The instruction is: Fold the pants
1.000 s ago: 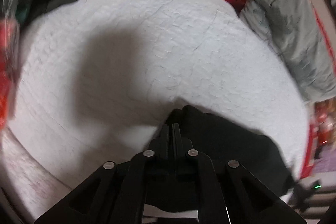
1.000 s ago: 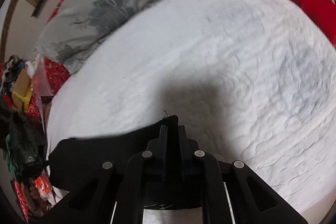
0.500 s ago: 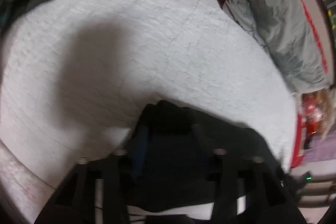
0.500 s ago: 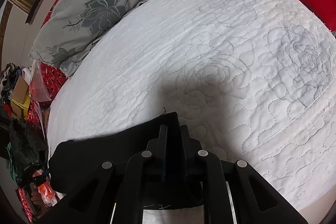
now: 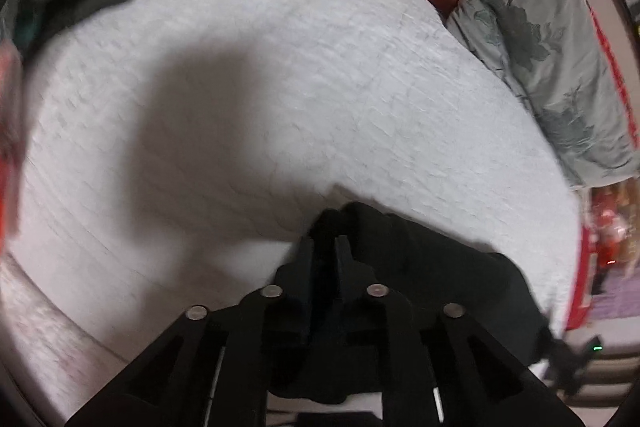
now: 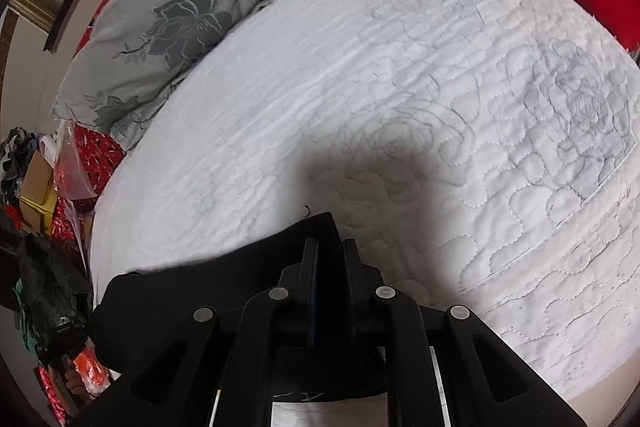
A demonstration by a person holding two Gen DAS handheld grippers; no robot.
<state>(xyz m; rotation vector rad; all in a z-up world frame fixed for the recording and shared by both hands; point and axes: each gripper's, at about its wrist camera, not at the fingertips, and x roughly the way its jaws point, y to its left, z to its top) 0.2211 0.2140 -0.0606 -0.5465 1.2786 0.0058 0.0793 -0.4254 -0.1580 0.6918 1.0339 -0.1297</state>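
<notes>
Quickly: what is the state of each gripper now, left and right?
Left gripper: closed, holding an edge of the black pants.
Right gripper: closed, holding another edge of the black pants.

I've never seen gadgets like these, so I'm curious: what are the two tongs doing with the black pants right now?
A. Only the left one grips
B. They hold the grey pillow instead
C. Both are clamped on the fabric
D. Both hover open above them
C: the left tongs and right tongs are each closed on an edge of the black pants over the white quilt.
</notes>
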